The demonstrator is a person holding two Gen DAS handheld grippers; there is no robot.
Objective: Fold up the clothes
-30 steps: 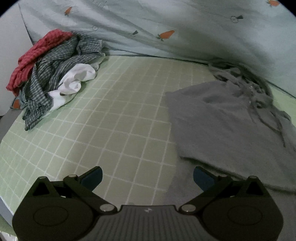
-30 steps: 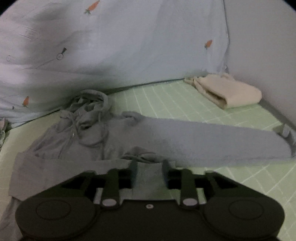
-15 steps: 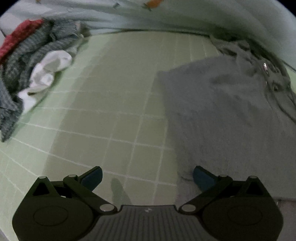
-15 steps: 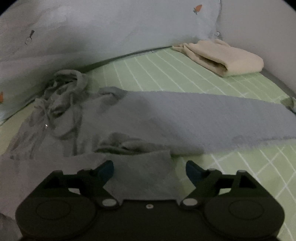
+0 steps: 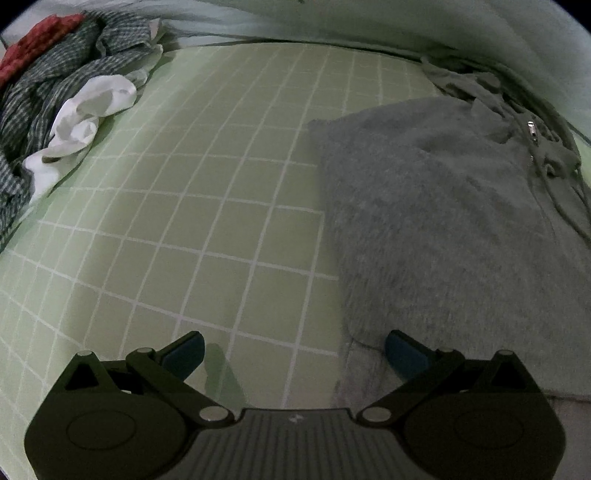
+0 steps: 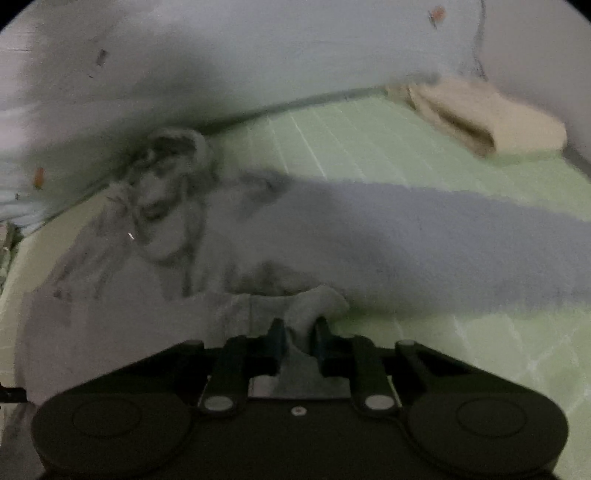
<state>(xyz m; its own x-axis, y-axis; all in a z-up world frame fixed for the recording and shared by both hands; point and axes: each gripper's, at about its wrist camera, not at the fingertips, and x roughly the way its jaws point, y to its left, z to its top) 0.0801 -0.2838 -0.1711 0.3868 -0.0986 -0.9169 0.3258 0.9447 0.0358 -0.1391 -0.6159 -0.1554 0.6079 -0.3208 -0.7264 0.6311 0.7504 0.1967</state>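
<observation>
Left wrist view. Far off to the upper left of the left gripper, a heap of unfolded clothes is lying on the green grid-patterned sheet: a red garment at the top corner, a dark checked shirt draped under and around it, and a white garment spilling out toward the middle. Straight ahead of the gripper the sheet is showing bare squares. The jaws are standing wide apart with nothing between them; the left blue pad is hovering over the sheet, the right blue pad is sitting over the near left edge of the grey hoodie. Whether that pad is touching the cloth, I cannot tell. The hoodie is spreading ahead and to the right of the gripper, its zipper pull and drawstrings bunched at the far right, near the pale blue quilt running along the back.

Right wrist view, blurred. To the upper left of the right gripper, the hoodie's hood is lying crumpled against the quilt. The hoodie body is filling the area left of and directly in front of the fingers. The jaws have just been closing and are now pinching a raised fold of the hoodie's edge between the pads. Ahead and to the right, one sleeve is stretching straight out across the sheet toward the right edge. Far off at the upper right, a folded beige garment is resting on the sheet near the wall.
</observation>
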